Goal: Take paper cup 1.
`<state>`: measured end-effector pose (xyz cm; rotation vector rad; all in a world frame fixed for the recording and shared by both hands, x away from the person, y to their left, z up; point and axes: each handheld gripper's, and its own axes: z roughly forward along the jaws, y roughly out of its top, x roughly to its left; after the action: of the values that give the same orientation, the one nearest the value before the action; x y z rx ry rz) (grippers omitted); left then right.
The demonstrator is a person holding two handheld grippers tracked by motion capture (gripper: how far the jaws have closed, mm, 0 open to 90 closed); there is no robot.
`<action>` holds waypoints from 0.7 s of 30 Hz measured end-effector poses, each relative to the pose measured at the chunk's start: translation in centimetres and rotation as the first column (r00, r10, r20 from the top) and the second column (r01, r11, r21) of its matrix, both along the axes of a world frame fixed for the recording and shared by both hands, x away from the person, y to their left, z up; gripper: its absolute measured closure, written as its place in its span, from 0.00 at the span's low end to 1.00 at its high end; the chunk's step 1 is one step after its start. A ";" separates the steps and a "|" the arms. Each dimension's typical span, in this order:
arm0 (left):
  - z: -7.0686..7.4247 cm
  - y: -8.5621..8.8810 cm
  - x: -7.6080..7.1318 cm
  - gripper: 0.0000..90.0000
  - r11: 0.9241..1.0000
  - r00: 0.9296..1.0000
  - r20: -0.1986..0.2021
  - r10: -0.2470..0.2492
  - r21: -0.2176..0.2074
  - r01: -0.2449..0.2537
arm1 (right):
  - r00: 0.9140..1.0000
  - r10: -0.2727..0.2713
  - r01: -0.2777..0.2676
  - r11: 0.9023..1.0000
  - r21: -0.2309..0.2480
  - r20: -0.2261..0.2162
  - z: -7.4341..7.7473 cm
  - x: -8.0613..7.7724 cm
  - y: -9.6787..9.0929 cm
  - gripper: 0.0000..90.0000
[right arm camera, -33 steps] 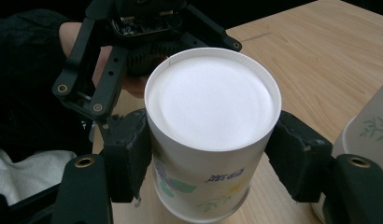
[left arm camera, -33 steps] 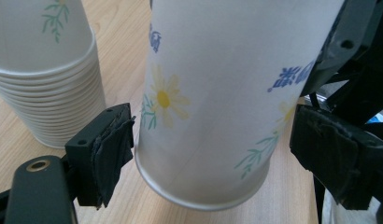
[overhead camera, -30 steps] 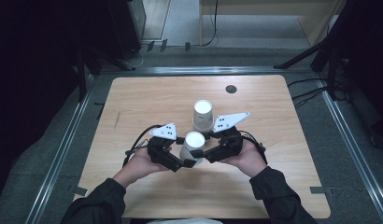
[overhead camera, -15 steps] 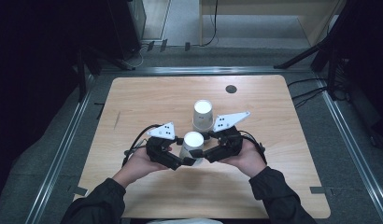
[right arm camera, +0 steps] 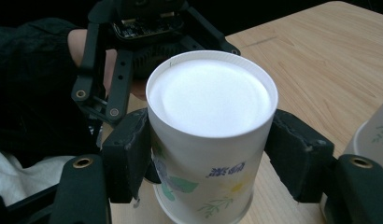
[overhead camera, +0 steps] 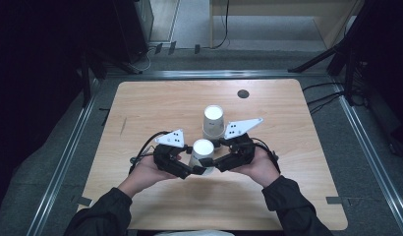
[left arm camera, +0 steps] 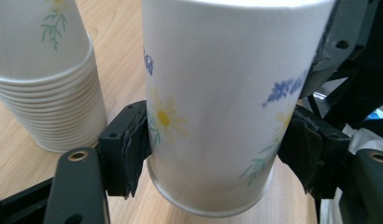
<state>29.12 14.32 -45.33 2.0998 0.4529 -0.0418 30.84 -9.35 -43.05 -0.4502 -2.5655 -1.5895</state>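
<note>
An upside-down white paper cup (overhead camera: pixel 203 150) with a flower print stands on the table near the front, between both grippers. My left gripper (left arm camera: pixel 217 158) has just been closing, and its pads now press on the cup's (left arm camera: pixel 217 93) lower sides. My right gripper (right arm camera: pixel 210 158) grips the same cup (right arm camera: pixel 208 140) from the other side; its jaws have just eased open slightly, with the pads still against the wall. In the high view the left gripper (overhead camera: pixel 192 169) and right gripper (overhead camera: pixel 215 164) meet at the cup. The left gripper's body (right arm camera: pixel 147 28) shows behind the cup.
A stack of several upside-down paper cups (overhead camera: pixel 213 123) stands just behind the held cup, close to the right gripper (left arm camera: pixel 45 84) (right arm camera: pixel 372 135). A small dark round mark (overhead camera: pixel 243 93) lies at the far right of the wooden table (overhead camera: pixel 155 103). Metal rails frame the table.
The left gripper's jaws have closed in on the cup. Both hands, the cup and the stack have stayed where they were.
</note>
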 end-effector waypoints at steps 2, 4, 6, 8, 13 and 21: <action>0.0 -0.1 0.0 0.32 1.000 1.000 0.003 -0.006 0.009 0.006 | 1.000 0.008 -0.008 1.000 0.010 0.005 0.0 0.0 0.0 0.37; 0.0 -0.1 0.0 0.32 1.000 1.000 0.004 -0.009 0.015 0.009 | 1.000 0.012 -0.012 1.000 0.019 0.006 0.1 -0.1 0.0 0.34; 0.1 0.0 0.0 0.32 1.000 1.000 0.004 -0.004 0.022 0.004 | 1.000 0.013 -0.013 1.000 0.025 0.000 0.1 0.0 0.0 0.29; 0.1 0.1 0.0 0.32 1.000 1.000 0.002 -0.002 0.022 0.002 | 1.000 0.011 -0.011 1.000 0.023 -0.002 0.1 0.0 -0.1 0.29; 0.5 0.9 0.4 0.33 0.997 1.000 -0.014 0.021 0.077 -0.020 | 0.999 -0.025 0.025 1.000 -0.005 0.021 0.1 -0.3 -1.2 0.28; 1.0 1.5 0.6 0.33 0.977 1.000 0.006 0.029 0.209 -0.029 | 0.998 -0.034 0.040 0.994 -0.101 0.055 -1.3 -1.0 -1.5 0.30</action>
<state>29.71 15.78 -44.33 2.2992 0.5049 0.0269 29.86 -10.85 -44.31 -0.4733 -2.7031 -1.5069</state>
